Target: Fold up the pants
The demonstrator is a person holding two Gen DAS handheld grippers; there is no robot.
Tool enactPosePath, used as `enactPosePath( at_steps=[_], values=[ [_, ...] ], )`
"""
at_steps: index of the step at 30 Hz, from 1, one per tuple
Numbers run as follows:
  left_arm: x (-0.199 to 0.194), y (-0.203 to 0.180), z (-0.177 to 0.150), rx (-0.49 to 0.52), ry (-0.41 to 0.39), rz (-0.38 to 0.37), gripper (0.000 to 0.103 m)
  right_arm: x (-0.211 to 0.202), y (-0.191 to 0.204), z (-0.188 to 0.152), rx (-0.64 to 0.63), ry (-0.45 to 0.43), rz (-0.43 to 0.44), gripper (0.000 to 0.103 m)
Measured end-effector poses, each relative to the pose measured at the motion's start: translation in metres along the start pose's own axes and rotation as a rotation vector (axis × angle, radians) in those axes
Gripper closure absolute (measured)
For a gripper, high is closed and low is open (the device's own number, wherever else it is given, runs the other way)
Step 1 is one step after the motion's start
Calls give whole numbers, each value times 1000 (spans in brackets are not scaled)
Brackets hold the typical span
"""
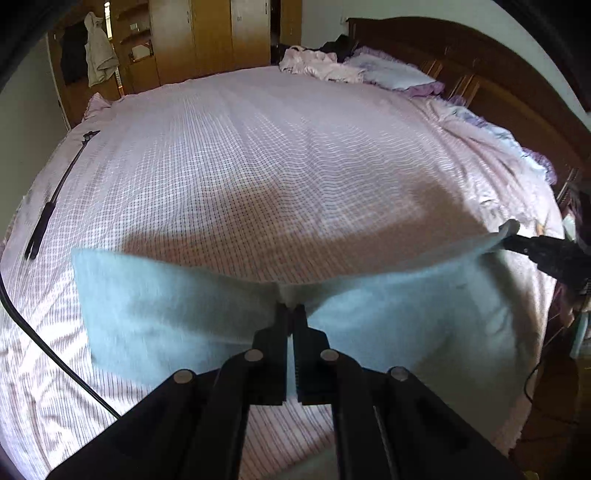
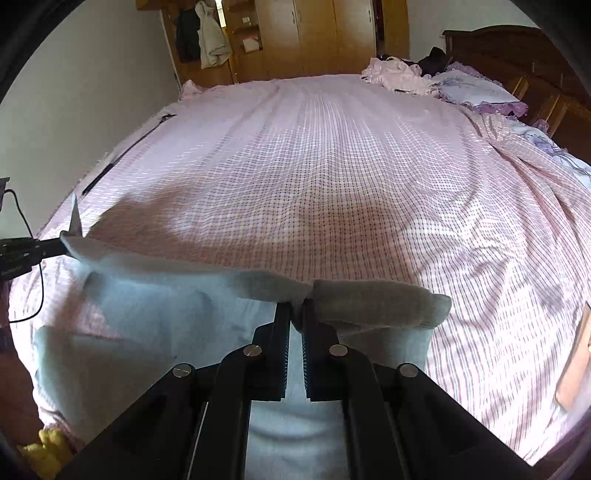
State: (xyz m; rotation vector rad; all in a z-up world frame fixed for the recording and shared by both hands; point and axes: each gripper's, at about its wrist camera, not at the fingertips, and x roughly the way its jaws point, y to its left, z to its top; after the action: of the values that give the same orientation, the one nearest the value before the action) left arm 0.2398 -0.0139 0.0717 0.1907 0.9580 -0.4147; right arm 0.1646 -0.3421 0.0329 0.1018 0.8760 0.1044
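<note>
While both grippers, left point(image 1: 293, 308) and right point(image 2: 297, 306), pinch the pants point(image 1: 177, 317) with fingers clamped on one raised edge above the bed point(image 1: 277, 147), carrying it over evenly, taut and level, should fold it cleanly.

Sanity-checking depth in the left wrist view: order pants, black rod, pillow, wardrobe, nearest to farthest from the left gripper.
1. pants: pinched in the left gripper.
2. black rod: left edge of the bed.
3. pillow: far right, by the headboard.
4. wardrobe: beyond the bed, against the back wall.
</note>
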Motion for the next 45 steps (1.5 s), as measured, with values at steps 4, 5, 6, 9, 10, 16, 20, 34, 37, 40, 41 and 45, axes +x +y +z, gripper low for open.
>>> enactPosePath(
  at_steps=[4,5,6,9,10,16,20,34,37,40,41,45],
  values=[
    [-28,-9,-23,-10,-14,-23,100,-19,7,-17,-4,-9,1,103],
    [-34,-12,-30,-10,-15,-27,100,-24,7,-23,-3,-11,2,103],
    [-39,-13,-36,-11,-15,-31,100,-28,9,-27,-3,-12,3,103],
    [-54,-22,-57,-16,-15,-47,100,-40,14,-44,2,-12,2,103],
    [-57,-23,-64,-19,-14,-51,100,-42,14,-50,7,-8,3,103],
    [-65,-31,-99,-53,9,-64,100,-43,14,-82,40,30,4,103],
    [-54,-32,-120,-83,51,-68,100,-35,12,-99,63,66,3,103],
    [4,-31,-173,-203,211,24,75,10,-1,-150,137,222,-69,81],
    [2,-28,-179,-220,207,16,72,4,-1,-156,132,216,-63,76],
    [-5,-29,-180,-240,195,2,69,-10,-8,-161,173,215,-57,75],
    [-9,-29,-179,-251,186,-13,68,-16,-11,-161,195,210,-54,75],
    [-25,-29,-171,-285,139,-71,60,-34,-21,-156,292,160,-34,66]
  ],
)
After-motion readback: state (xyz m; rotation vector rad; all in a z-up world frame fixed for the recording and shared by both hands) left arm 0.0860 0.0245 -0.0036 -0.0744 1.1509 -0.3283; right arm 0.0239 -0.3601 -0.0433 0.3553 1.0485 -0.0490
